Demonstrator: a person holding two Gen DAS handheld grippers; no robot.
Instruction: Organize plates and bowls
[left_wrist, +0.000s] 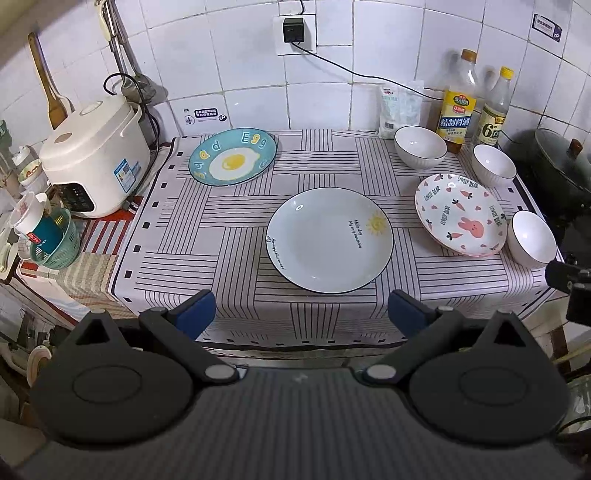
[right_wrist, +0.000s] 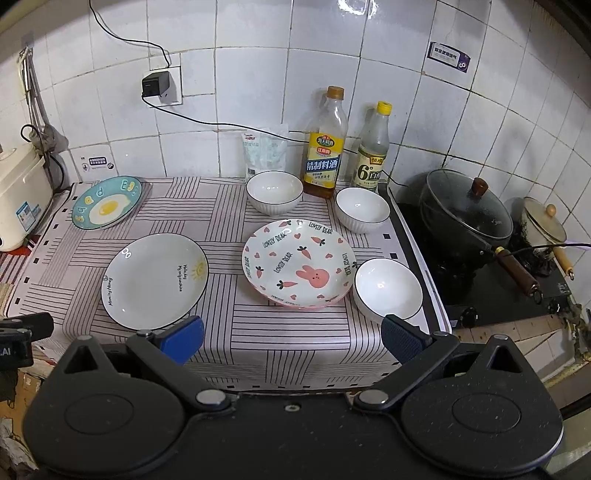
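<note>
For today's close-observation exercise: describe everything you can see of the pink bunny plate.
The pink bunny plate is a shallow round dish, seemingly glazed ceramic, white inside with a pink rim. It is printed with a pink rabbit, carrots, hearts and the words "LOVELY BEAR". It is empty and lies flat on the striped tablecloth, with a white bowl close against its right edge.

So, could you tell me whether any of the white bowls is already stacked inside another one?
No, the three white bowls each sit apart on the striped cloth, none nested in another.
</note>
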